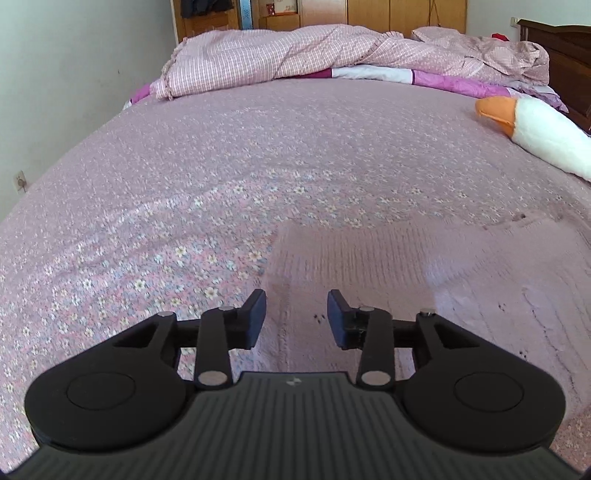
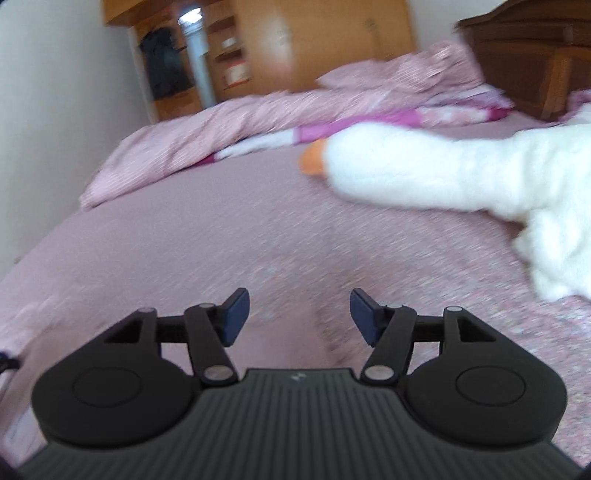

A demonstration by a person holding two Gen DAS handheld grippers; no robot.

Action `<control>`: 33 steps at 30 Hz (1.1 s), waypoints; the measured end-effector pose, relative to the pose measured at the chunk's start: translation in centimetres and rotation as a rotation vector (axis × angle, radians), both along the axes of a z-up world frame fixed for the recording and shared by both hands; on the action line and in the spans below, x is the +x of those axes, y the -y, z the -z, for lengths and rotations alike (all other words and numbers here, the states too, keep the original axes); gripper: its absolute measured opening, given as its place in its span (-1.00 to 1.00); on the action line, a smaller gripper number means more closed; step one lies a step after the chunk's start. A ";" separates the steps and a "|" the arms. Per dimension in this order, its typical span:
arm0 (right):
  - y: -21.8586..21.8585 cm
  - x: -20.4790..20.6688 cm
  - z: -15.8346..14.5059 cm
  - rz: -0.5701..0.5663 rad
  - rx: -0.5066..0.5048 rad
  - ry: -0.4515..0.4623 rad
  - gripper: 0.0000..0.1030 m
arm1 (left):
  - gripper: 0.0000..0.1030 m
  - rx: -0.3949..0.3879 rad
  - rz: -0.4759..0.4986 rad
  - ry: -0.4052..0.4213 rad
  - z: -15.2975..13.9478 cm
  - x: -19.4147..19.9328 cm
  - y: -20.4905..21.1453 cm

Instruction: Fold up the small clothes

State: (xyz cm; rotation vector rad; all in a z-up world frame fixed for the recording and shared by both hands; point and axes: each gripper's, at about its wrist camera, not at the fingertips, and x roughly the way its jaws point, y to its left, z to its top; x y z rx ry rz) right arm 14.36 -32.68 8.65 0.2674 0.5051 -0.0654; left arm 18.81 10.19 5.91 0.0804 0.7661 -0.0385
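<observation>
**On a pink bed, two open grippers above a small pink garment**

Across both views stretches a bed (image 1: pixel 258 155) covered in a mauve sheet printed with small flowers. A rumpled pink checked quilt (image 1: pixel 266 55) is heaped along its far edge, with a strip of purple and white bedding showing beneath it. Behind stands a wooden wardrobe (image 1: pixel 369 14), its top cut off by the frame. A dark wooden headboard (image 1: pixel 554 48) sits at the far right, only partly in view.

A white plush goose (image 2: pixel 424 173) with an orange beak lies on the sheet toward the right. The left view cuts off its body; the right view shows more of it, but smeared by motion blur.

Nearest the left camera lies the garment (image 1: pixel 406 266), a pale pink knitted piece spread flat on the sheet. Its right and near edges run out of frame and under the tool, so its full shape cannot be made out. Tiny dark marks dot it; what they are is unclear.

The left gripper (image 1: pixel 296 319) hovers over the garment's left part, fingers apart, grasping nothing. The right gripper (image 2: pixel 299 315) is also spread wide and empty, above blurred pink fabric; whether that is sheet or garment cannot be told.
</observation>
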 end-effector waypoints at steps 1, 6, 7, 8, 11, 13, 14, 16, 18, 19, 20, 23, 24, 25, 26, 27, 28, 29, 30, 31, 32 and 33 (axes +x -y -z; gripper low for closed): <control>-0.3 0.2 0.2 -0.048 0.009 -0.015 0.21 | -0.12 -0.009 0.000 -0.007 0.1 0.0 -0.1; -2.3 1.8 2.4 -0.128 -0.029 -0.148 0.21 | -0.11 -0.016 -0.012 -0.041 1.1 -0.1 -0.2; -2.6 2.2 2.9 -0.122 -0.046 -0.177 0.21 | -0.10 -0.012 -0.010 -0.044 1.2 -0.2 -0.2; -2.8 2.6 3.5 -0.112 -0.059 -0.206 0.20 | -0.09 -0.008 -0.008 -0.046 1.4 -0.2 -0.2; -3.4 3.0 5.1 -0.076 -0.098 -0.231 0.20 | 0.00 -0.003 -0.019 -0.045 1.6 -0.2 -0.3; -3.7 3.0 5.4 -0.072 -0.129 -0.226 0.20 | 0.01 -0.017 -0.036 -0.047 1.5 -0.3 -0.5; -3.7 3.1 5.3 -0.061 -0.120 -0.228 0.20 | 0.01 -0.027 -0.045 -0.049 1.4 -0.4 -0.6; -3.5 3.1 5.1 -0.044 -0.095 -0.233 0.20 | 0.02 -0.042 -0.066 -0.054 1.3 -0.8 -0.8; -3.5 2.8 4.7 -0.034 -0.078 -0.243 0.20 | 0.02 -0.048 -0.079 -0.056 1.1 -1.3 -0.8; -3.5 2.7 4.4 -0.027 -0.069 -0.249 0.20 | 0.02 -0.049 -0.086 -0.057 1.0 -1.6 -0.8; -3.5 2.6 4.2 -0.022 -0.059 -0.250 0.21 | 0.02 -0.048 -0.091 -0.059 0.8 -1.9 -0.7; -3.5 1.3 3.4 -0.016 -0.032 -0.240 0.22 | 0.02 -0.047 -0.105 -0.068 0.4 -2.8 -0.5; -3.6 0.6 3.2 -0.011 -0.029 -0.233 0.22 | 0.02 -0.049 -0.107 -0.072 0.2 -3.1 -0.4; -3.6 0.1 3.0 -0.008 -0.028 -0.225 0.22 | 0.02 -0.050 -0.108 -0.076 0.0 -3.4 -0.2; -3.5 -0.5 2.8 -0.001 -0.028 -0.215 0.22 | 0.02 -0.049 -0.108 -0.077 -0.2 -3.8 0.0; -3.4 -1.1 2.6 0.005 -0.026 -0.206 0.24 | 0.02 -0.046 -0.108 -0.077 -0.3 -4.1 0.2; -3.2 -1.7 2.5 0.010 -0.024 -0.199 0.28 | 0.02 -0.041 -0.106 -0.076 -0.5 -4.4 0.4; -3.1 -2.2 2.3 0.016 -0.021 -0.196 0.35 | 0.02 -0.035 -0.102 -0.076 -0.7 -4.7 0.6; -2.8 -2.8 2.2 0.024 -0.018 -0.192 0.41 | 0.02 -0.032 -0.099 -0.077 -0.9 -5.0 0.8; -2.6 -3.3 2.1 0.034 -0.017 -0.189 0.42 | 0.02 -0.033 -0.096 -0.082 -1.1 -5.2 1.0; -2.3 -3.8 2.0 0.042 -0.016 -0.184 0.42 | 0.02 -0.037 -0.096 -0.087 -1.2 -5.4 1.2; -2.1 -4.4 1.9 0.048 -0.014 -0.182 0.42 | 0.03 -0.042 -0.096 -0.095 -1.3 -5.6 1.4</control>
